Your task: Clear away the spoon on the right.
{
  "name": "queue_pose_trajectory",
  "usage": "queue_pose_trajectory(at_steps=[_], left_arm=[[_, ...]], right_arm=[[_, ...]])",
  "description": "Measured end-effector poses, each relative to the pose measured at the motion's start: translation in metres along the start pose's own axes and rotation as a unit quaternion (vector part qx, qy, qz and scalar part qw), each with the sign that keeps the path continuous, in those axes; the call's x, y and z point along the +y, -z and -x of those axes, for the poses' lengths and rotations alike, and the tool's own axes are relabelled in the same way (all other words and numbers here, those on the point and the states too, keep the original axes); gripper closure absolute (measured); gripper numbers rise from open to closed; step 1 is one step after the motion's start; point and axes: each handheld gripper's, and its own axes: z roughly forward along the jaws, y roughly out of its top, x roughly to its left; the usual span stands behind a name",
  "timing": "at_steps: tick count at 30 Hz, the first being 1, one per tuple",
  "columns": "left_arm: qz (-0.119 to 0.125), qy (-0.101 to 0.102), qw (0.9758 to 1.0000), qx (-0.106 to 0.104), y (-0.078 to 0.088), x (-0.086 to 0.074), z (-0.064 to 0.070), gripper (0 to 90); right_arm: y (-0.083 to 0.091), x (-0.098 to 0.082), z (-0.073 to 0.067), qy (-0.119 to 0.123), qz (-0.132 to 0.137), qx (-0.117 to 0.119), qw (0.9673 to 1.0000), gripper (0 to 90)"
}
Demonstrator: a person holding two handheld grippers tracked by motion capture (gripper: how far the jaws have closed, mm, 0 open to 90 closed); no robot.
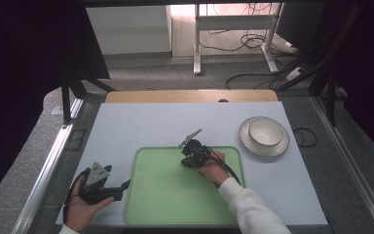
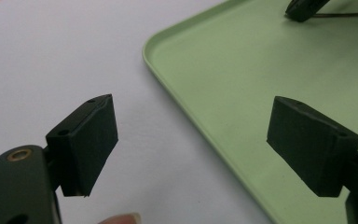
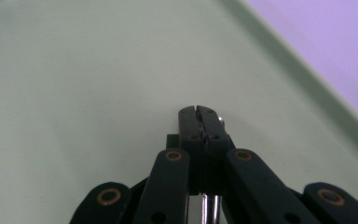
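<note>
Steel, thin and stiff, the utensil handle (image 3: 211,210) looks light but slippery, best pinched across its flats. The right claw (image 3: 199,112) clamps it over the green tray (image 3: 74,70); the left claw (image 2: 196,140) gapes wide, empty.

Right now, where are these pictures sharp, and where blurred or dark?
High view: dark upper corners, green tray evenly lit. Left gripper view: pads of the left tool sharp, tray's far part soft. Right gripper view: the shut right tool sharp, tray rim behind blurred.

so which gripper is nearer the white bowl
Right. The right gripper is over the far part of the green tray, a short way left of the white bowl on its plate. The left gripper sits off the tray's left edge, much farther away.
</note>
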Motion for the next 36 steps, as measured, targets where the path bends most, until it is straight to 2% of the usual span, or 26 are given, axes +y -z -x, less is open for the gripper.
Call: queue_pose_trajectory(at_steps=[8,21,29,36], left_arm=[[-0.002,-0.001,1.0000,0.000,0.000,0.000,0.000,16.0],[-0.004,-0.002,1.0000,0.000,-0.001,0.000,0.000,16.0],[-0.003,-0.001,1.0000,0.000,-0.001,-0.001,-0.001,16.0],[-0.003,-0.002,1.0000,0.000,0.000,-0.001,-0.001,16.0]], right_arm=[[0.004,-0.005,0.015,-0.028,0.008,-0.017,0.9994,89.6],[0.019,-0.022,0.040,-0.067,0.014,-0.059,0.9959,89.7],[0.028,-0.032,0.051,-0.088,0.014,-0.074,0.9933,89.7],[0.036,-0.041,0.055,-0.096,0.010,-0.091,0.9911,89.7]])
